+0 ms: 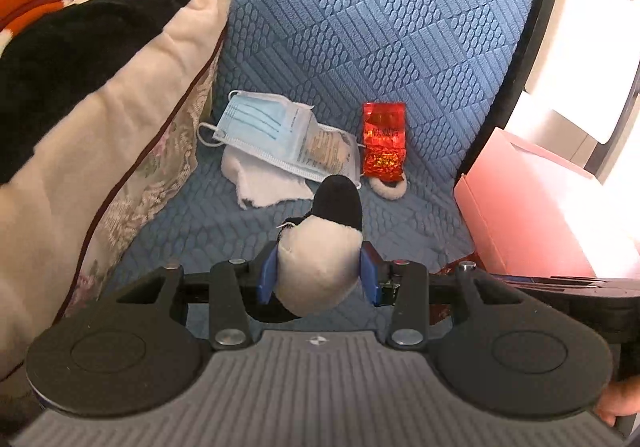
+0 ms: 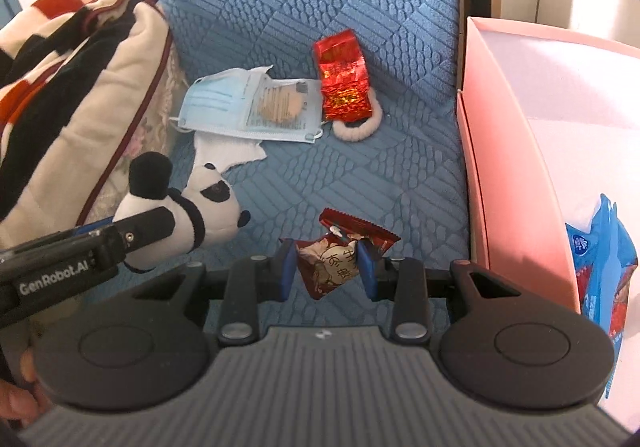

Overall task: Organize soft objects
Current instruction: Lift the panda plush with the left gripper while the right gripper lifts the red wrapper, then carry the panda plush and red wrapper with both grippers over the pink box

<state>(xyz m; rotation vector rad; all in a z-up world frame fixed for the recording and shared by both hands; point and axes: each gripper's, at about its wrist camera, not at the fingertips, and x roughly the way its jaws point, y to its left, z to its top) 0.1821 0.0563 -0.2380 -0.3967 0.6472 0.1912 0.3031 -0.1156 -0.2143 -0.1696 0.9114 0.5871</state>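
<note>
Blue sofa [image 2: 280, 175]: mask [image 2: 224, 107], red packet [image 2: 342, 81].

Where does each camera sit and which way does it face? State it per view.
Left wrist: on the left gripper, facing down along its fingers at the blue seat; grips the panda plush.
Right wrist: on the right gripper, same seat; holds a snack packet.
Shared: face mask, red foil packet, pink box.

Bright daylight, blown-out glare at right, fisheye-curved edges
</note>
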